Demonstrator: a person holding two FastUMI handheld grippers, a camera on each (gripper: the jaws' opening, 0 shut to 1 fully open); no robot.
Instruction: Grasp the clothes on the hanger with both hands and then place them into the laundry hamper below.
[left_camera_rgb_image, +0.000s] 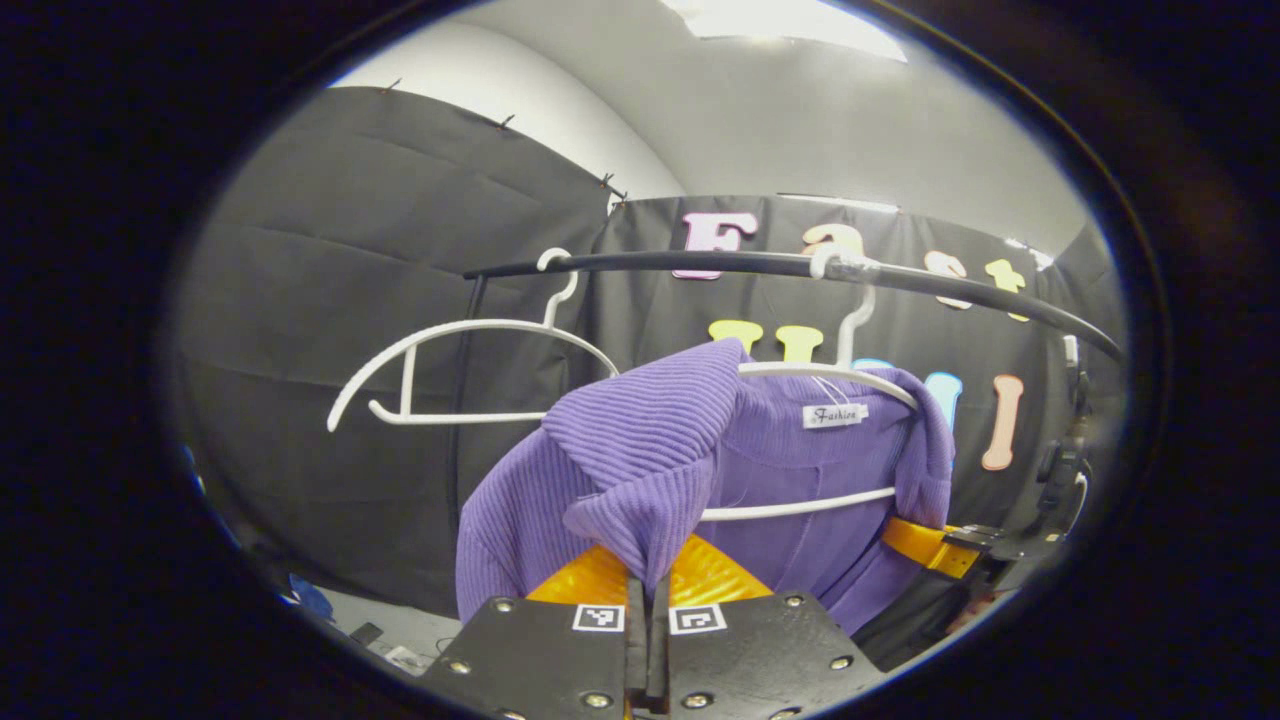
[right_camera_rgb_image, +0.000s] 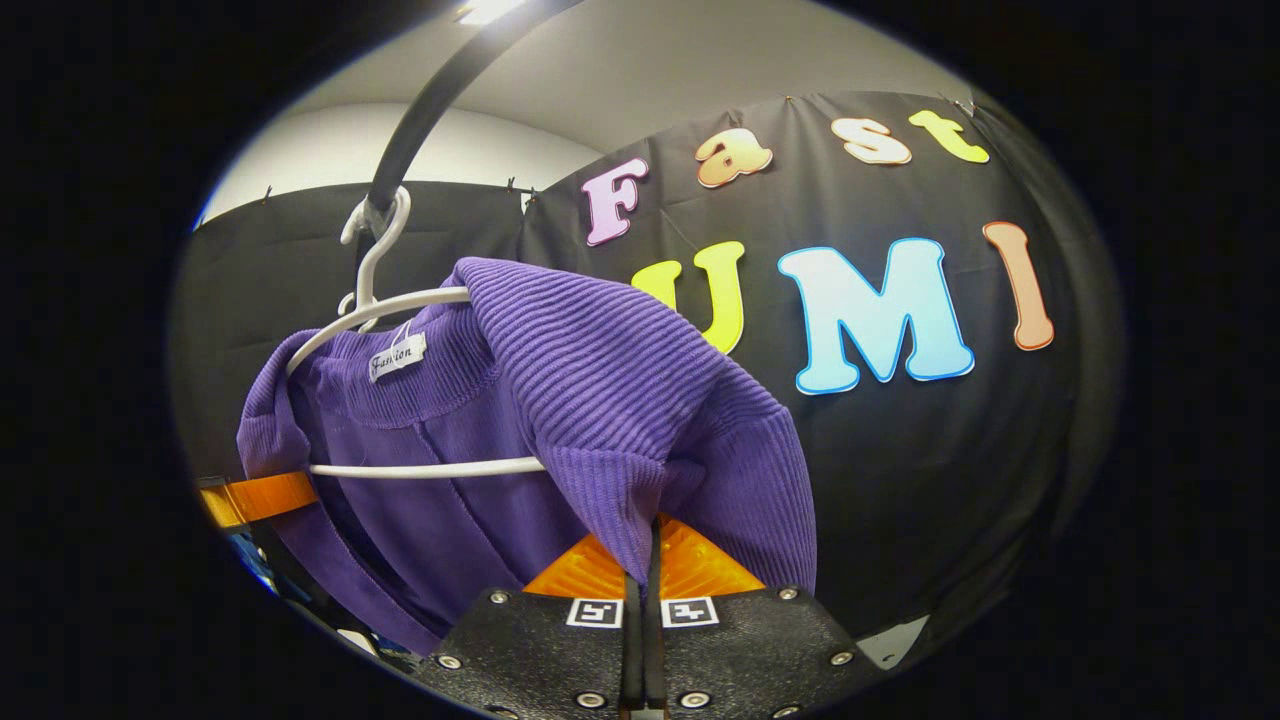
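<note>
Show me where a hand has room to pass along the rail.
Free: the rail between the empty white hanger and the loaded hanger. Crowded: at the purple sweater, where the left gripper and right gripper each pinch a shoulder.

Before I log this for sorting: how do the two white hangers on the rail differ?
The left hanger is bare; the right hanger carries the purple sweater. The bare one hangs free, while the loaded one's sweater is pinched at each shoulder by the left gripper and right gripper. Both hook over the black rail.
</note>
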